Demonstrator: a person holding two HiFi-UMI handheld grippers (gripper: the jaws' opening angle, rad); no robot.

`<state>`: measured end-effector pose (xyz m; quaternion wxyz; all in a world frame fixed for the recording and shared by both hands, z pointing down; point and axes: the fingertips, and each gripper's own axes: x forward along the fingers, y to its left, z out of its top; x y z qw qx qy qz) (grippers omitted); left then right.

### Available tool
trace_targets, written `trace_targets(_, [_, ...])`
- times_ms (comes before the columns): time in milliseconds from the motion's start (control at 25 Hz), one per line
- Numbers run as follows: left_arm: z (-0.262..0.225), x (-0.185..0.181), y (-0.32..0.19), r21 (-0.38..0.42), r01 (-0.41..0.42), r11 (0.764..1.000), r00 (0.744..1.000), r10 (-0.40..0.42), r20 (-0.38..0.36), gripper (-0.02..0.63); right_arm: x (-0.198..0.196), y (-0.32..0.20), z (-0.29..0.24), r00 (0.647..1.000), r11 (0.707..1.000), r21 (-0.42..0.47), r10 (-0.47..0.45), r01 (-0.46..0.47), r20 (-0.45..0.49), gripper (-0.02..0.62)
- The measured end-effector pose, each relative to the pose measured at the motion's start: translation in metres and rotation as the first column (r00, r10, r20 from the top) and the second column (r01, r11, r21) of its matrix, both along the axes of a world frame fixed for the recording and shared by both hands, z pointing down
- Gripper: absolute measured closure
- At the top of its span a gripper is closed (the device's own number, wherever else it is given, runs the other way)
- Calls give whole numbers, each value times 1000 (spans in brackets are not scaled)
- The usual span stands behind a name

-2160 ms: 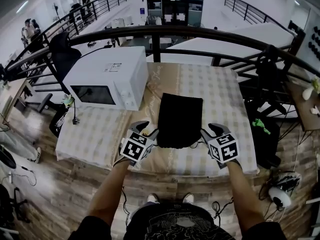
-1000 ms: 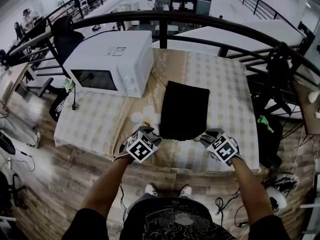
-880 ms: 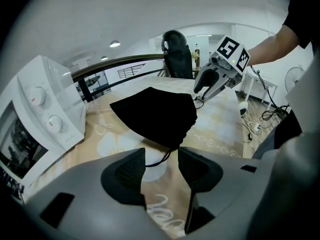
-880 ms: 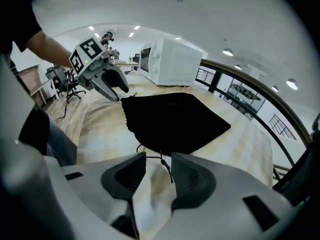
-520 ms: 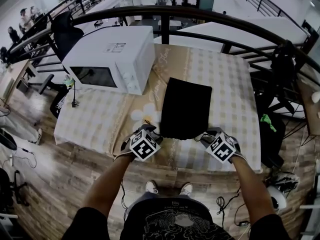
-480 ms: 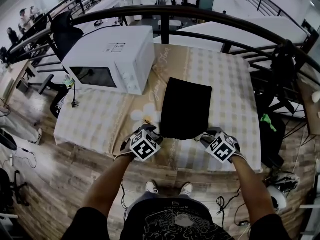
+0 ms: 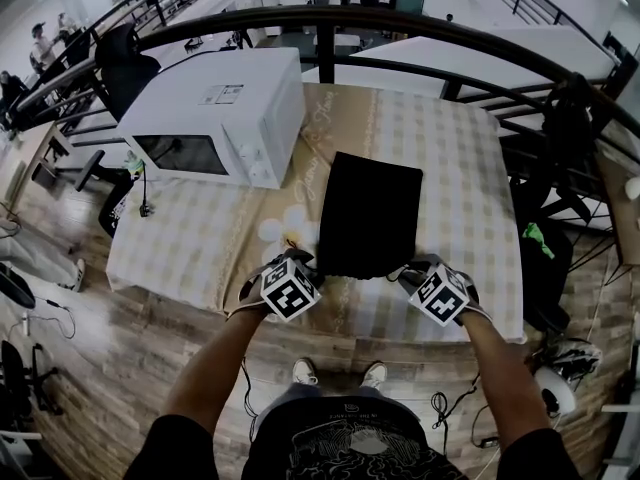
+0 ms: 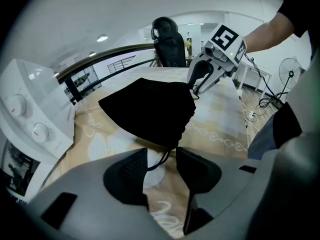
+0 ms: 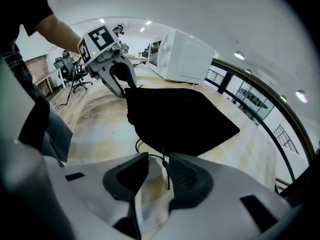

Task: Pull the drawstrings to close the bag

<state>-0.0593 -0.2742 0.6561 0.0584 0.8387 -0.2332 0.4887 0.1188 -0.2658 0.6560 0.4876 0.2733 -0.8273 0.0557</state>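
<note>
Two drawstrings (image 8: 159, 161) (image 9: 164, 169), plain only in gripper views, loose between just-narrowing, parted jaws: left gripper (image 8: 161, 153), right gripper (image 9: 158, 157).

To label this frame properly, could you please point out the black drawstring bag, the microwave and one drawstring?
black drawstring bag (image 7: 368, 213): head view, middle of its flat cloth.
microwave (image 7: 190, 103): head view, its white top.
drawstring (image 8: 163, 158): left gripper view, cord just below the bag's corner.

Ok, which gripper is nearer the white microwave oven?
Left. The left gripper is at the black cloth bag's corner on the white microwave oven's side; the right gripper is at the opposite corner. Both jaws have just been closing, a drawstring between each.
</note>
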Motion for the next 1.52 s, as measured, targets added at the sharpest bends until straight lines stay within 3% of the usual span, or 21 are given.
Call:
trace_targets(320, [4,4,9,-76,-2,997,1000,1,-18,500,1,-1,2,999,999,-3,37,-37,-12,506])
trace_targets(360, [5,4,9,-83,2,997,1000,-4,-20,505,3,-3,2,999,999,4,50,-50,-16,551])
trace_targets(400, [5,5,9,-88,4,996,1000,-6,-21,509,4,-4,2,998,998,7,60,-60,-18,554])
trace_targets(1160, [6,6,12,-102,78,992,996,-83,-42,571,6,-6,4,992,992,28,125,-125,-14,561])
trace_targets(1520, [-4,-1,6,-45,148,988,988,-150,-40,578,10,-13,-12,982,979,84,186,-187,24,561])
